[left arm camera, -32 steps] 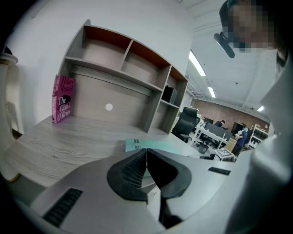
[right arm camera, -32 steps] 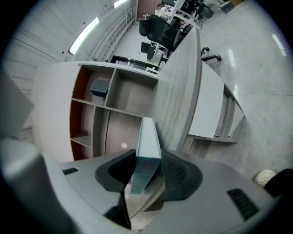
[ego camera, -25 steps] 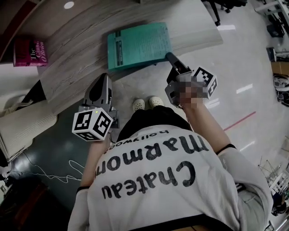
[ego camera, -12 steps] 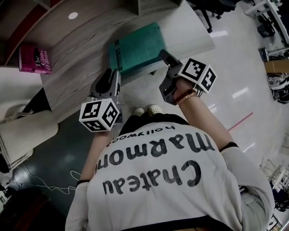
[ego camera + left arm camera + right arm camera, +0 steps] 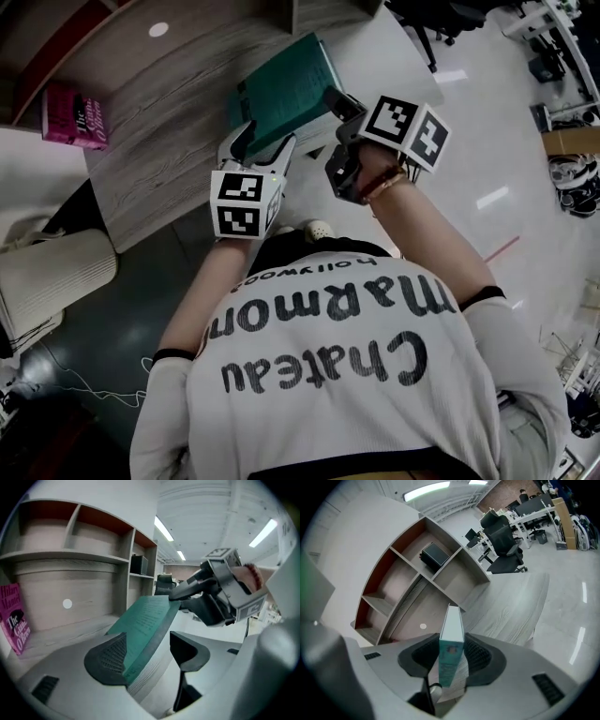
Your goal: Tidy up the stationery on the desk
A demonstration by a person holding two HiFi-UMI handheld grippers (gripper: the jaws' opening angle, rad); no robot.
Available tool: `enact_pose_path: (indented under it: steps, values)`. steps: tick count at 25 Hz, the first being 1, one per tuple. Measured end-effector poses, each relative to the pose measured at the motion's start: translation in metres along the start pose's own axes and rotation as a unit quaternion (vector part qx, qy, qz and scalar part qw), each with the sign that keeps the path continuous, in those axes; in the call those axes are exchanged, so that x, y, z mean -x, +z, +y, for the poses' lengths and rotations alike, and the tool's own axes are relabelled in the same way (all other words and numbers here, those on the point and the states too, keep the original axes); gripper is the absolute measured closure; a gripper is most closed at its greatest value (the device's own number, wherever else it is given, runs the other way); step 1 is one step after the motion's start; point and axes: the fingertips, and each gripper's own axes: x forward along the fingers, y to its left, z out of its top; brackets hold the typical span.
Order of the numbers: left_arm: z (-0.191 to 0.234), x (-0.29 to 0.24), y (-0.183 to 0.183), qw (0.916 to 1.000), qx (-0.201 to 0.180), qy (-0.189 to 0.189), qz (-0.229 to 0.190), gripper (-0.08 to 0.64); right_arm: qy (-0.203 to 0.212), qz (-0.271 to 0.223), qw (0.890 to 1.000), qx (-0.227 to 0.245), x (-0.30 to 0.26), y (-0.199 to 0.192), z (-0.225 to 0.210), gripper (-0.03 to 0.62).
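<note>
Book [image 5: 281, 89] clamped in right claw [image 5: 452, 656]; left claw [image 5: 150, 656] just opened astride.

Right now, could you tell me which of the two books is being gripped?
The teal book: the right hand-held gripper is shut on its edge, holding it tilted. The pink book sits untouched beside the shelf.

Teal book [image 5: 281, 89]: thick, closed, printed cover, and it's tipped steeply, one long edge raised over the desk's [image 5: 159, 178] near edge.
Pink book [image 5: 75, 114]: standing by the desk's far left corner.
</note>
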Motion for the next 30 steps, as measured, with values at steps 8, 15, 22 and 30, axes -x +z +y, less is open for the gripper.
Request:
enact_pose_path:
  steps: [8, 15, 22, 30]
  values:
    - [-0.007, -0.008, 0.018, 0.9923, -0.112, 0.051, -0.013, 0.282, -0.016, 0.006, 0.998, 0.061, -0.004, 0.0, 0.035, 0.417]
    - [-0.004, -0.01, 0.011, 0.9808, -0.17, 0.095, -0.007, 0.288, -0.025, 0.009, 0.996, 0.083, -0.008, -0.001, 0.057, 0.419]
    - [0.014, -0.011, 0.001, 0.9671, -0.218, 0.131, 0.006, 0.334, -0.034, 0.002, 0.995, 0.093, -0.015, -0.006, 0.072, 0.419]
    - [0.022, -0.004, 0.002, 0.9643, -0.225, 0.139, 0.007, 0.388, -0.037, 0.002, 0.996, 0.086, -0.014, -0.014, 0.074, 0.419]
